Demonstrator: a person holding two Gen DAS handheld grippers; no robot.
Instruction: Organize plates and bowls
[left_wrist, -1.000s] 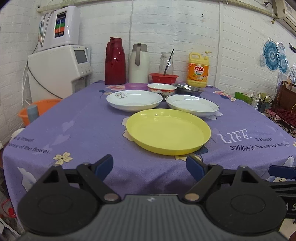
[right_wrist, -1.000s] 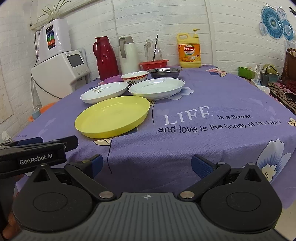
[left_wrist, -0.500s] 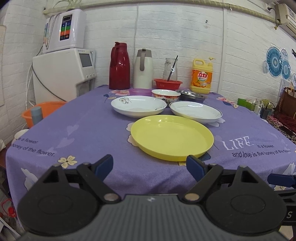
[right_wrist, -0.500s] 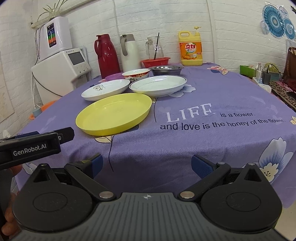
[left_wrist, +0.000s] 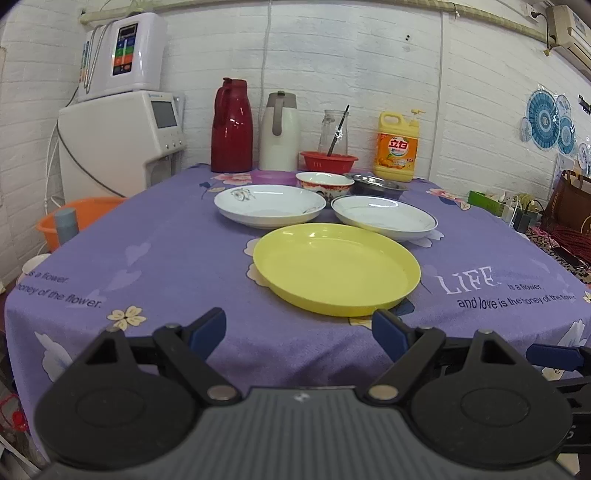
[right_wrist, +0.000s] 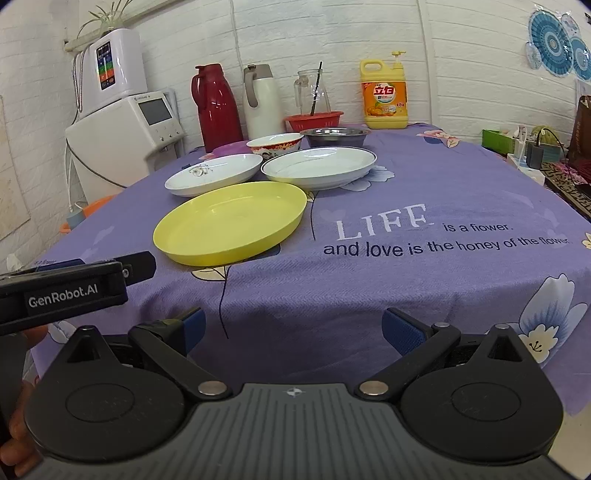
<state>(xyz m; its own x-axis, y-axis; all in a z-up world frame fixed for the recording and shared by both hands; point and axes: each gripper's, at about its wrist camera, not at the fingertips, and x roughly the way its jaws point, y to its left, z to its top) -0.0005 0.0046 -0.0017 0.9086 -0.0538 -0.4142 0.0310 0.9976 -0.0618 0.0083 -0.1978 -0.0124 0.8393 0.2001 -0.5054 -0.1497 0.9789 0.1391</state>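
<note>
A yellow plate lies nearest on the purple tablecloth; it also shows in the right wrist view. Behind it sit two white plates, left and right. Further back stand a red-patterned bowl, a steel bowl and a small purple dish. My left gripper is open and empty at the table's near edge. My right gripper is open and empty, beside the left one.
At the back stand a red thermos, a white thermos, a glass jar, a red basket and a yellow detergent bottle. A white water machine and an orange basin are left of the table.
Both views have tilted up and shifted slightly; the plates and bowls have not moved. Both grippers stay open and empty.
</note>
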